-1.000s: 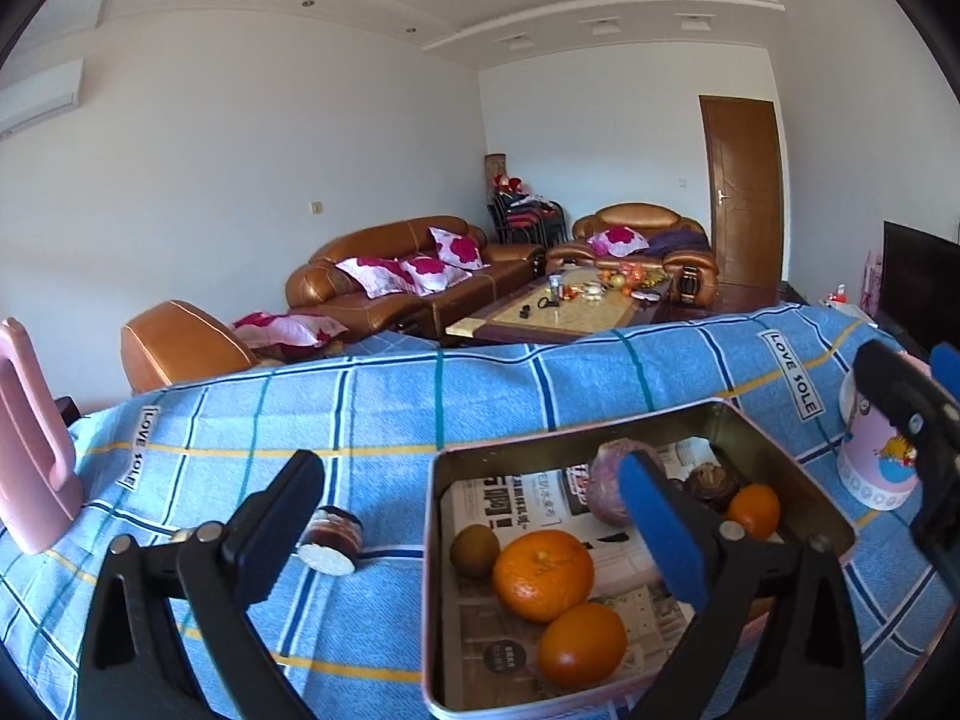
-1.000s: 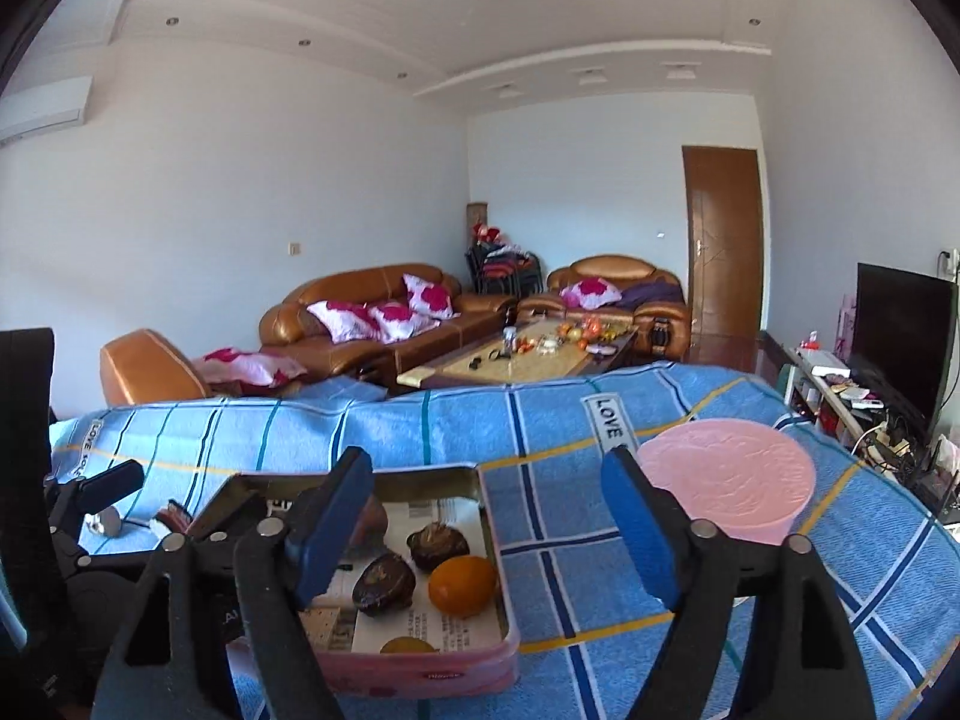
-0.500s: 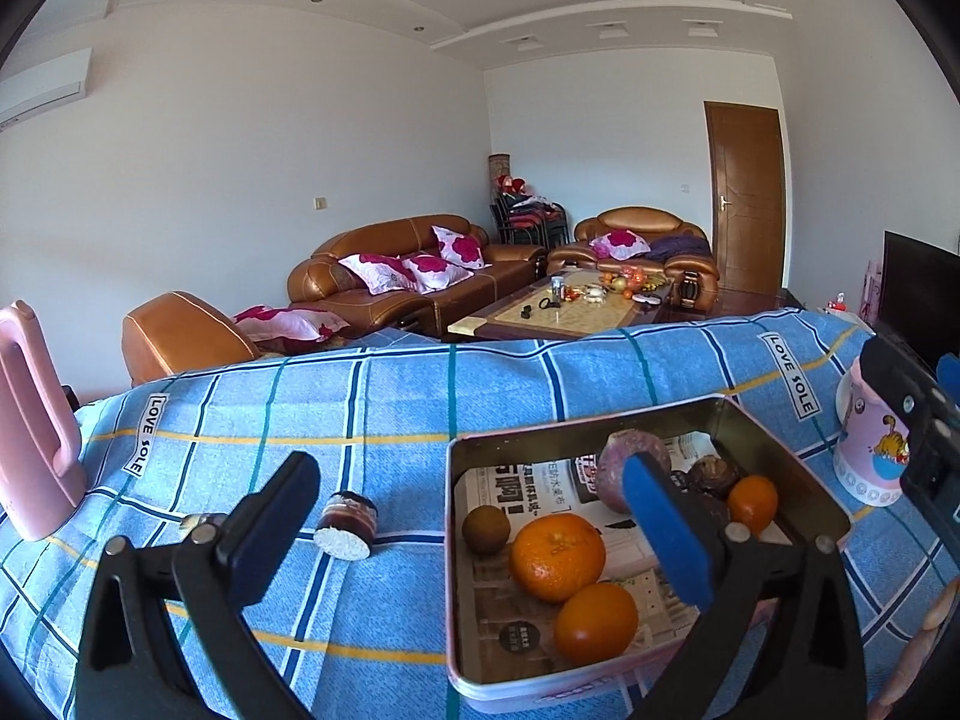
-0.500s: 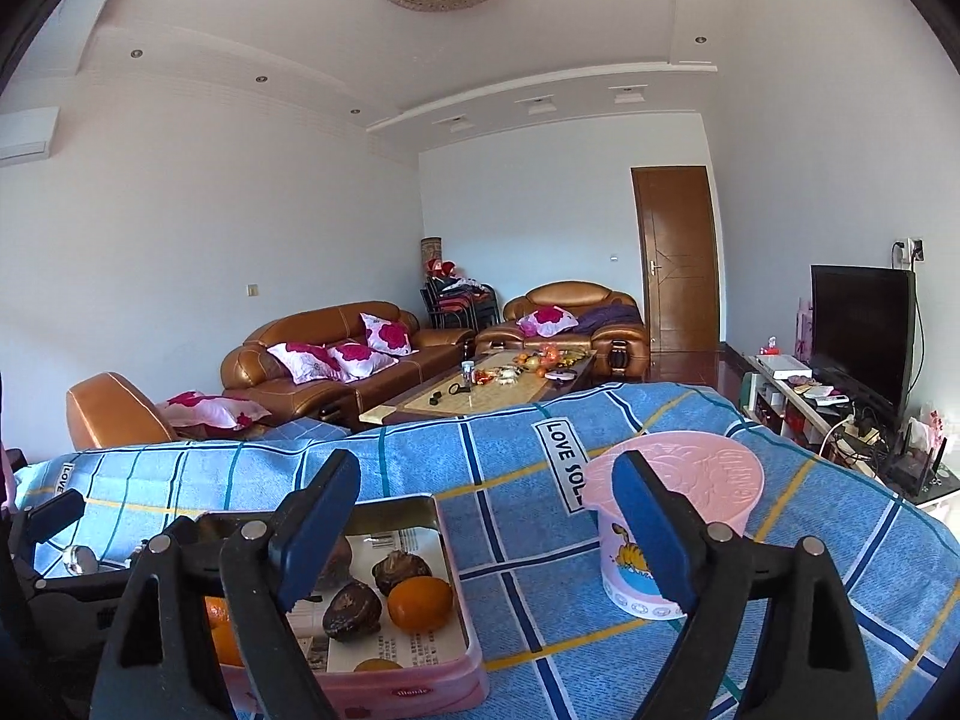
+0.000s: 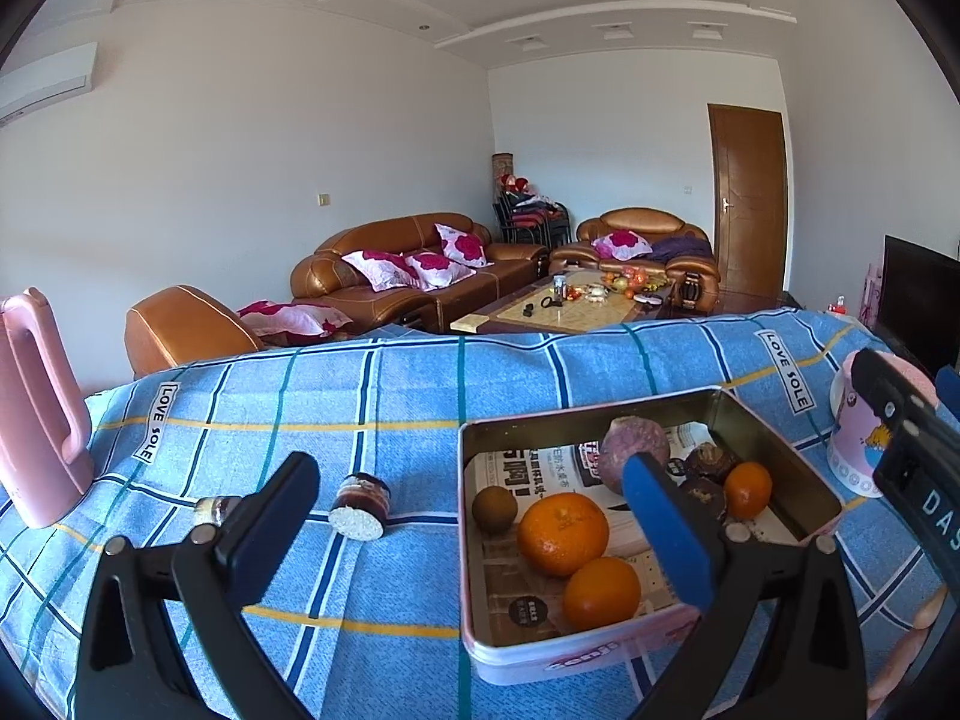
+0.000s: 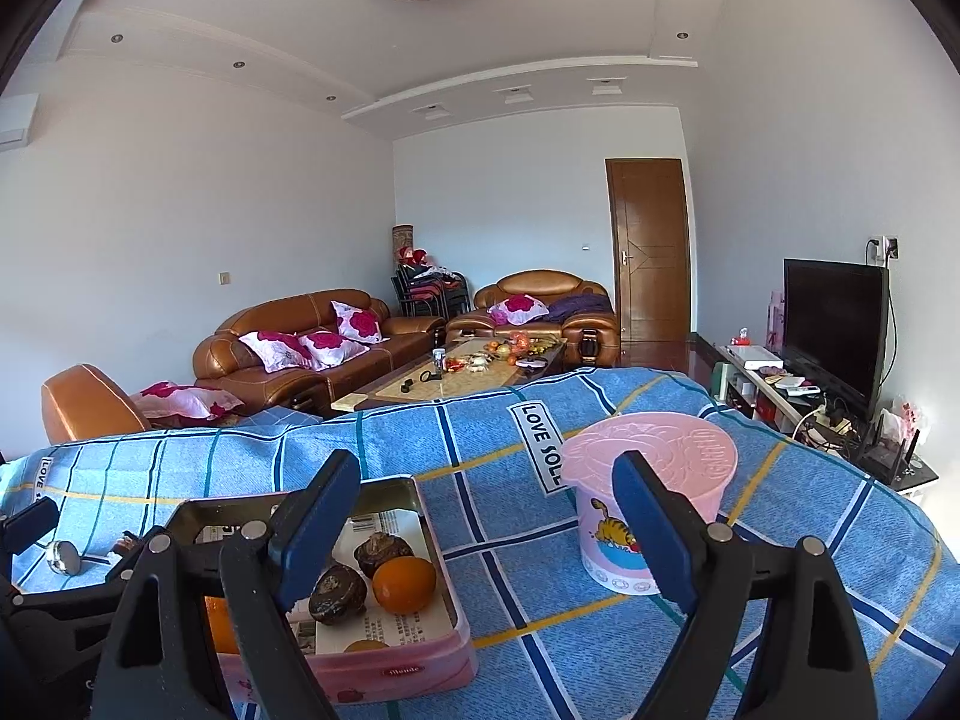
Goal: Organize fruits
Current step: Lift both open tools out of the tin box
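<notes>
A pink tin tray (image 5: 591,657) lined with newspaper sits on the blue checked cloth. In it lie two large oranges (image 5: 563,534), a kiwi (image 5: 494,509), a purple round fruit (image 5: 630,450), a small orange (image 5: 747,489) and dark wrinkled fruits (image 5: 708,461). My left gripper (image 5: 468,474) hovers open over the tray's left wall, holding nothing. My right gripper (image 6: 486,471) stands open above the cloth, between the tray (image 6: 396,669) and a pink lidded cup (image 6: 648,462), and is empty. The small orange (image 6: 403,583) and dark fruits (image 6: 337,594) show by its left finger.
A pink jug (image 5: 36,408) stands at the table's far left. Two small jars (image 5: 359,505) lie on the cloth left of the tray. The pink cup (image 5: 855,438) stands right of the tray. Beyond the table are sofas, a coffee table and a television.
The right gripper has tilted up and swung right, so the pink cup now sits nearer the middle of its view; its jaws spread a little wider. The left gripper has barely moved.
</notes>
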The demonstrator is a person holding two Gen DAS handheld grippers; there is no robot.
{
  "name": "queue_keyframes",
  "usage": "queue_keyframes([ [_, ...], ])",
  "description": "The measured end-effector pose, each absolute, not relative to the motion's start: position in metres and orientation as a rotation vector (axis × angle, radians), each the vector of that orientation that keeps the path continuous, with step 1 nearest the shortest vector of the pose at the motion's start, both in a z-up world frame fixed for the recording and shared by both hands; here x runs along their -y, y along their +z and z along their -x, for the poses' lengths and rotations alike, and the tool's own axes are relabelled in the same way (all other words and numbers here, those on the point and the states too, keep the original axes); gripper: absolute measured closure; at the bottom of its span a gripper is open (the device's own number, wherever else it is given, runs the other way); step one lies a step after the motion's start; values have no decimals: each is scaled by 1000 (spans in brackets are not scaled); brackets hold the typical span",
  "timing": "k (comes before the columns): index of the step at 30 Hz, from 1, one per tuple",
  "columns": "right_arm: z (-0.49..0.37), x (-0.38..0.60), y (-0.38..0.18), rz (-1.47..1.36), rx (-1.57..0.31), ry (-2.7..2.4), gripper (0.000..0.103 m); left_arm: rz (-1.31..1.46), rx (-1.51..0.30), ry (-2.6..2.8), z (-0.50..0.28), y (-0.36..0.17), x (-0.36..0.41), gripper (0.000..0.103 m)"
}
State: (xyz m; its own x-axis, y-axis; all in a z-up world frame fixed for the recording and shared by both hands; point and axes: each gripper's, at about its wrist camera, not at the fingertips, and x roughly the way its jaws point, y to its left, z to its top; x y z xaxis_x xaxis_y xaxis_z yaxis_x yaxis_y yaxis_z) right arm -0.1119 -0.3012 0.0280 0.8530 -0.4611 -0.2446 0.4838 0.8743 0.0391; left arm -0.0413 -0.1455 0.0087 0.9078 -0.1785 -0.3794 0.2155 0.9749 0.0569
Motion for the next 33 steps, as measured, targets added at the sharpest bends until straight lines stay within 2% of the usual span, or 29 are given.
queue_keyframes([
  [16, 110, 267, 25, -100, -269, -520, 16, -97, -338, -212, 47, 12, 121, 0],
  [33, 80, 201, 22, -74, -291, -402, 16, -101, -370, -79, 18, 8, 50, 0],
])
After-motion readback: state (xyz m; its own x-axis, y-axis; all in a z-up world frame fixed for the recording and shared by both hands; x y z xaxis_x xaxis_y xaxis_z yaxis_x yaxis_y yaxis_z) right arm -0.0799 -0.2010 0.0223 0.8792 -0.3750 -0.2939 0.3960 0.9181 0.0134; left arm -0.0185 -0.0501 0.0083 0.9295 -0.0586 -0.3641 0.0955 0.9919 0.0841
